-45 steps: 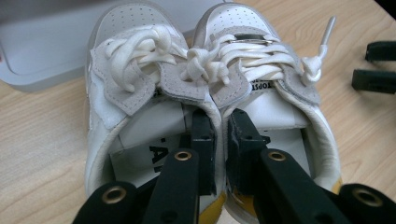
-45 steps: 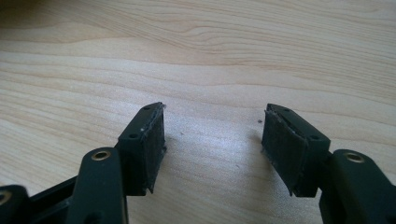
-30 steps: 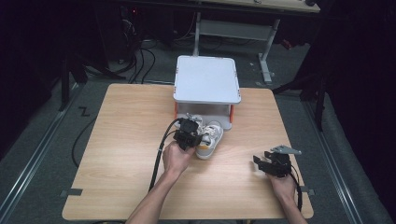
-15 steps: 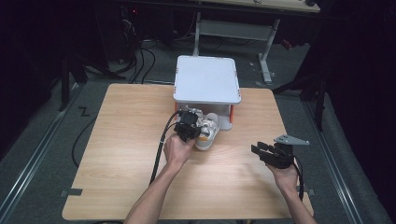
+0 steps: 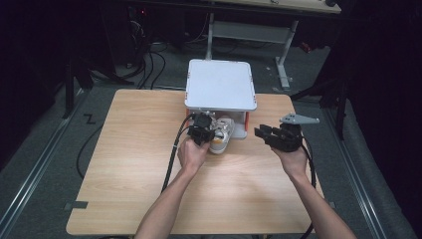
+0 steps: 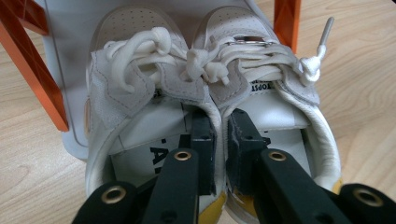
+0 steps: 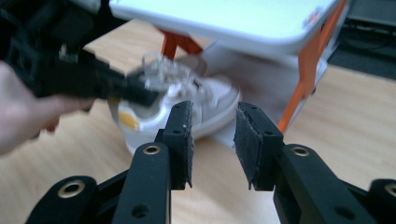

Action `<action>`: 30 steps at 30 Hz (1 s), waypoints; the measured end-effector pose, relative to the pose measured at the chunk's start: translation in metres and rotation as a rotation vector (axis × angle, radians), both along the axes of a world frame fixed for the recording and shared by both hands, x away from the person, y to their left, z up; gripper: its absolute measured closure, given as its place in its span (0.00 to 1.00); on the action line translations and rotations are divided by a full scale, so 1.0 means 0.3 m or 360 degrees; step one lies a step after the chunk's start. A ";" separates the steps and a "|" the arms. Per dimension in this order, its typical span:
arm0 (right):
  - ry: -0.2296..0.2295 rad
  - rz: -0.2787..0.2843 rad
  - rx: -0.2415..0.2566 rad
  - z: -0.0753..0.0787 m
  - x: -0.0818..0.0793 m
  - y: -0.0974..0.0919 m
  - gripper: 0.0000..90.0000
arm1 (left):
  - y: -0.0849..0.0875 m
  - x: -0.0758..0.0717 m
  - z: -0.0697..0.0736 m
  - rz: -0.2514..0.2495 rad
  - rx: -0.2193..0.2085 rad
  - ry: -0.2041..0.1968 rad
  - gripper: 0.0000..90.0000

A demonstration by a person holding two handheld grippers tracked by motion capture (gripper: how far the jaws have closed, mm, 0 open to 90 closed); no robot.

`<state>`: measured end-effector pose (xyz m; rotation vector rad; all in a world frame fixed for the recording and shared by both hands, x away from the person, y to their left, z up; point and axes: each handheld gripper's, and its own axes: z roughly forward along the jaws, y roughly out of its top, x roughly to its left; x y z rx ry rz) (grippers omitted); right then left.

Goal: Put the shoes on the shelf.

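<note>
Two grippers are at work over a light wooden table [image 5: 124,149]. The left gripper [image 6: 219,140] has its jaws pressed together on the two adjoining inner collars of a pair of white sneakers [image 6: 205,88], one jaw down inside each shoe; the left gripper view shows the laces knotted in loose bunches over the tongues, yellow patches at the heels nearest the camera, and printed lettering on the insoles. In the high view the left gripper [image 5: 203,130] sits just over the sneakers [image 5: 221,137], held by the person's left hand [image 5: 191,153], with its black cable [image 5: 171,159] trailing back along the forearm toward the near edge. The sneakers' toes point away, under a white shelf-like stand [image 5: 220,84] with orange legs [image 6: 39,79] at the far middle of the table; the heels stick out on the near side. The right gripper [image 5: 263,133] is held to the right of the shoes, well apart from them, above the table, its jaws spread with a clear gap and nothing between them. The right gripper view, blurred, looks past those parted jaws at the sneakers [image 7: 182,100] and the stand [image 7: 233,21]. Beyond the table lie a dark floor, cables [image 5: 149,59] and a desk frame [image 5: 249,30].
</note>
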<state>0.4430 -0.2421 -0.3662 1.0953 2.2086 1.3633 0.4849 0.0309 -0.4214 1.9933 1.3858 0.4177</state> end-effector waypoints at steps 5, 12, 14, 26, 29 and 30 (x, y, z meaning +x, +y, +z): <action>-0.0014 -0.0055 0.0040 0.036 0.072 0.046 0.66 | -0.004 0.029 -0.022 0.0031 0.0020 0.0011 0.91; -0.0106 -0.0113 -0.0002 0.092 0.152 0.114 0.70 | -0.012 0.063 -0.040 0.0052 0.0054 0.0012 0.91; -0.0110 -0.0123 -0.0036 0.102 0.179 0.138 0.71 | -0.017 0.072 -0.043 0.0059 0.0060 0.0008 0.91; -0.0116 -0.0231 -0.0173 0.065 0.323 0.250 0.68 | -0.046 0.106 -0.046 0.0091 0.0103 -0.0056 0.90; -0.0097 -0.0254 -0.0181 0.051 0.342 0.255 0.67 | -0.058 0.108 -0.049 0.0100 0.0104 -0.0072 0.90; -0.0097 -0.0260 -0.0186 0.053 0.348 0.257 0.67 | -0.064 0.108 -0.050 0.0095 0.0114 -0.0081 0.89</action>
